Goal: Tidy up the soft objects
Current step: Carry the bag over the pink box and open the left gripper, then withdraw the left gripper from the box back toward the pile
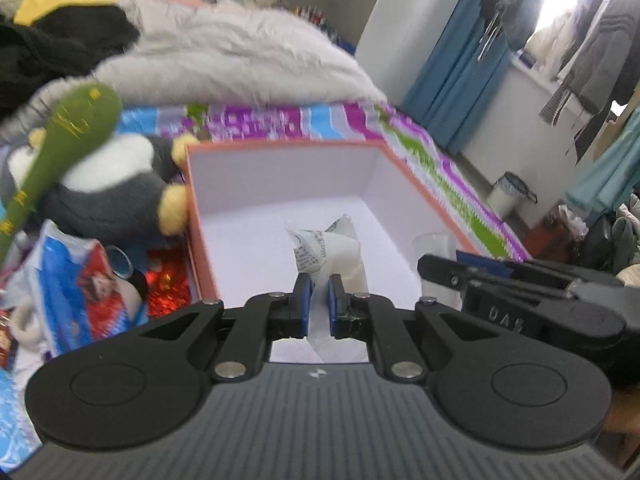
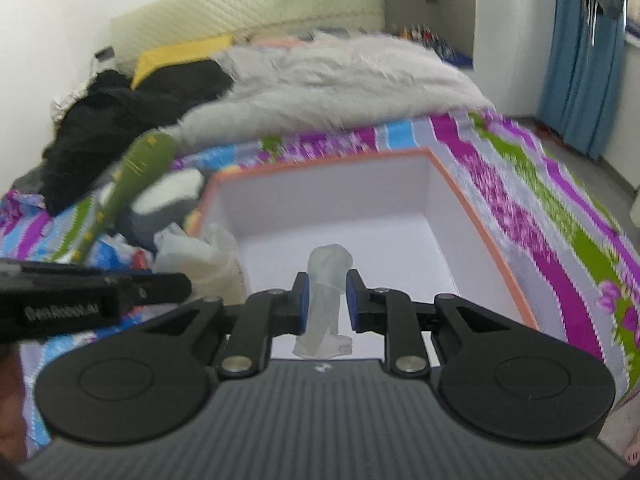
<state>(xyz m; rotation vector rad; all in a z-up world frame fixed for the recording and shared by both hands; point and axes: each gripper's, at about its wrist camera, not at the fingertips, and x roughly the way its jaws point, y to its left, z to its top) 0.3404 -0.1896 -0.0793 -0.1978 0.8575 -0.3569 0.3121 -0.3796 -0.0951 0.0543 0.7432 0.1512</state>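
Note:
An open orange box (image 1: 404,172) with a white inside sits on the bed; it also shows in the right wrist view (image 2: 480,216). My left gripper (image 1: 319,300) is shut on a white printed plastic bag (image 1: 332,246), held over the box. My right gripper (image 2: 325,300) is shut on a translucent soft tube-like piece (image 2: 326,280), also over the box. The other gripper shows at the right of the left view (image 1: 520,296) and at the left of the right view (image 2: 80,296).
A grey-and-white plush toy (image 1: 116,184), a green plush club (image 1: 64,132) and blue-red plastic bags (image 1: 76,280) lie left of the box. A white furry blanket (image 1: 240,56) and black clothes (image 2: 120,112) lie behind. A striped floral bedsheet (image 2: 560,220) covers the bed.

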